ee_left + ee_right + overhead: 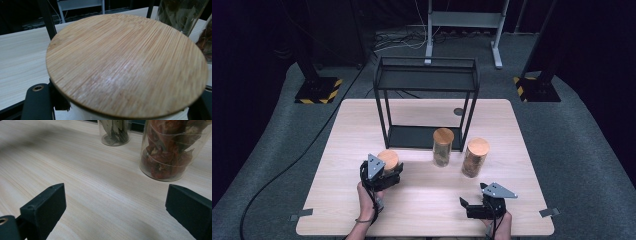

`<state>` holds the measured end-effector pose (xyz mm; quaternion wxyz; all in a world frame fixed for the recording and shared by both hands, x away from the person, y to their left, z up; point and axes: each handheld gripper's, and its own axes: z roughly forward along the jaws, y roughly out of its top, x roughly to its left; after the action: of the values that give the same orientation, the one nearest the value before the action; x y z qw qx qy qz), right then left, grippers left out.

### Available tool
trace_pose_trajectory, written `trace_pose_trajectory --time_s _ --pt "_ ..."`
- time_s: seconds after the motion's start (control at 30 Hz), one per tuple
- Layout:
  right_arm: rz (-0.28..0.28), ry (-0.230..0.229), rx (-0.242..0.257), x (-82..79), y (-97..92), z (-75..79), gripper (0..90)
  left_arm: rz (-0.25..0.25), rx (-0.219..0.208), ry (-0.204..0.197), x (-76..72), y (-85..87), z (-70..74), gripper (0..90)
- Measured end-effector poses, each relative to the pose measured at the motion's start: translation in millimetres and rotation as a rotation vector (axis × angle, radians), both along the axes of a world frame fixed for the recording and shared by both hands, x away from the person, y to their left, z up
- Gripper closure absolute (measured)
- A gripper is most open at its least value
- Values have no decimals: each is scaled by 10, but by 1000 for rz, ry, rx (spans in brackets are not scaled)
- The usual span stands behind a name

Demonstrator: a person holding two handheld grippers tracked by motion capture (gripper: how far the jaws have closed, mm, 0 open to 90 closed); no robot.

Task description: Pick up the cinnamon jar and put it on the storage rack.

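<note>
— Nearest the lens: round bamboo lid (125, 65) of a white-walled jar, seen close from the left gripper view, with black jaws at either lower corner pressed against the jar's sides.

— Left gripper (384, 172), then?

— Clamped on that bamboo-lidded jar; same jar (388, 160) seen from the high view at the left-front part of the pale wooden counter (422, 210), just ahead of the person's left hand (368, 200).

— And the right gripper (477, 205)?

— Jaws wide apart, nothing between them but bare counter; held low near the front right edge, well apart from any jar.

— Other jars?

— Two clear glass jars with bamboo lids. One with greenish dried leaves (443, 147) standing upright just in front of the black metal two-tier rack (427, 75). Another with reddish dried pieces (475, 157) upright just to its right, near but not touching. Both also ahead of the right gripper in the right gripper view: leaf jar (114, 132) farther off, red-filled jar (172, 150) closer.

— Rack position?

— Standing at the far middle of the counter, both shelves bare.
</note>
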<state>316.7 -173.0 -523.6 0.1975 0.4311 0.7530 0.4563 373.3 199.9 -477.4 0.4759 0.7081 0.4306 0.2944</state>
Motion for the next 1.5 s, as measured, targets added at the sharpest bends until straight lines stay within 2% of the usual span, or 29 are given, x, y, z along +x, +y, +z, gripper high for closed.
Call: trace_pose_trajectory --time_s 0.83,1.5 --pt "1 6 -10 6 11 -1 24 -17 -21 21 229 -97 12 252" --pt "-2 4 -12 4 12 -1 25 -18 -12 30 364 -119 -16 252"
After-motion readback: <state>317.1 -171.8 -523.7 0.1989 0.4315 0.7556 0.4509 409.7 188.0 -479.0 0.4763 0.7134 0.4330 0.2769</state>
